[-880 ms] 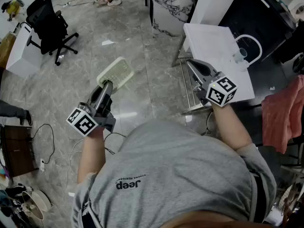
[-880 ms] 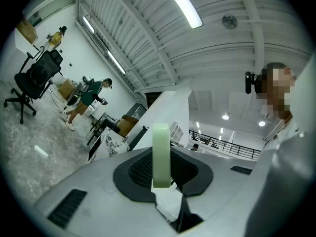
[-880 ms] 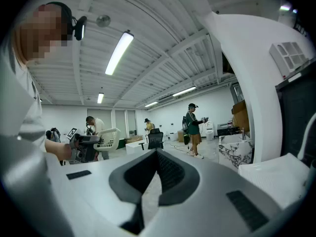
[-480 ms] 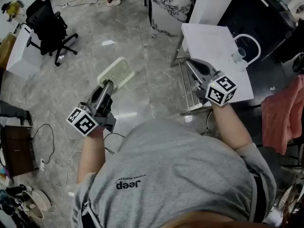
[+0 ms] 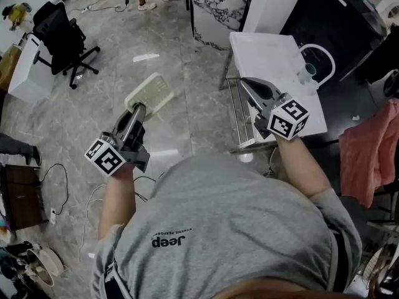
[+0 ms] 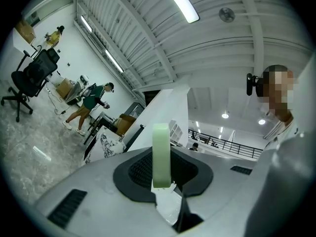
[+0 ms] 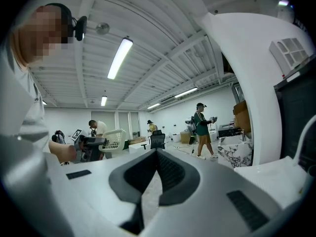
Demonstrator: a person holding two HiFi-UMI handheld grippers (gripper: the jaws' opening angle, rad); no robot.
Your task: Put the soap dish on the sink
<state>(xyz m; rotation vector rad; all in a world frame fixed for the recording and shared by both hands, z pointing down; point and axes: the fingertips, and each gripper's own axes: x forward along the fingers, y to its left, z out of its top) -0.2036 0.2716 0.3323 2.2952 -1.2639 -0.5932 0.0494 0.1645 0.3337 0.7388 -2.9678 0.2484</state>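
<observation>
My left tool [image 5: 138,109] is clamped on the soap dish [image 5: 149,95], a pale green slotted tray. In the left gripper view the dish [image 6: 161,154] stands edge-on between the pads, pinched at its near rim. It hangs in the air over the grey marbled floor [image 5: 93,111], well apart from the sink [image 5: 268,52].

My right tool [image 5: 244,81] has its jaws together with nothing between them, which the right gripper view [image 7: 155,154] shows plainly. It sits just over the sink's near left corner.

The sink is a white slab with a white arched tap [image 5: 317,45] and a small cup [image 5: 307,73] toward its right side. A metal rack [image 5: 239,114] stands against its left edge, between the dish and the sink. The right tool and its arm also lie on that side.

Further off are a black office chair [image 5: 59,36], a marbled block [image 5: 218,5] behind the sink, a pink cloth [image 5: 365,154] at the right, and cables [image 5: 59,170] on the floor. A person in a green top [image 6: 91,100] stands in the background.
</observation>
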